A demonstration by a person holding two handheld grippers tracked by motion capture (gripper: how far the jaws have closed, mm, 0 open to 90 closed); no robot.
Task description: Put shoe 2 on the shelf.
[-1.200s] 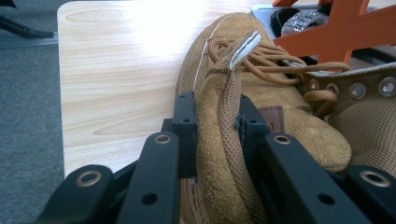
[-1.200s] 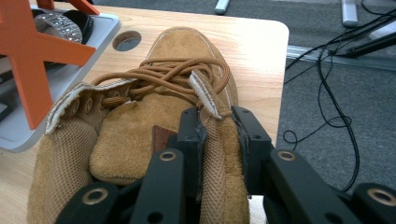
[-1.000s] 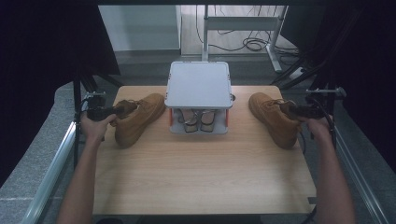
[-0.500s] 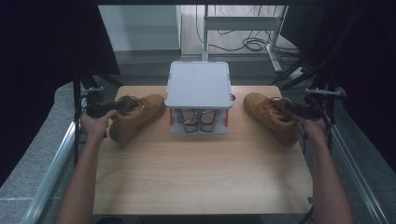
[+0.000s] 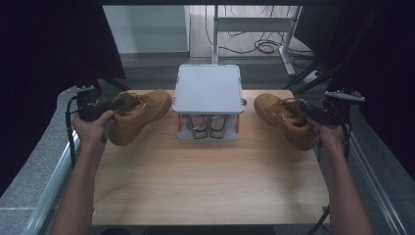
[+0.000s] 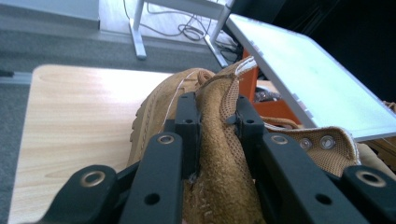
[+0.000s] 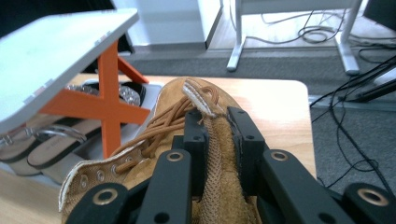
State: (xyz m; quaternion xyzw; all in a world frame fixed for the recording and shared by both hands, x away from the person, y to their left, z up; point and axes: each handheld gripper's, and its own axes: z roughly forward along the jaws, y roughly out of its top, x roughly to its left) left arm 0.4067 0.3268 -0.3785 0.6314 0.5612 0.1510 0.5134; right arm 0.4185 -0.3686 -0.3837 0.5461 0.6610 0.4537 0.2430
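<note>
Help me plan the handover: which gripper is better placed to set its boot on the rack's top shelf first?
Probably left: the left gripper holds its boot with the toe almost at the rack's top shelf; the right boot sits farther off.

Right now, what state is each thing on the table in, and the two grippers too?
Left gripper: shut on the left boot's collar.
Right gripper: shut on the right boot's collar.
Left boot: held, toe pointing at the rack.
Right boot: held, laced.
Shoe rack: upright, top shelf bare.
Sandals: paired on the lower shelf.
</note>
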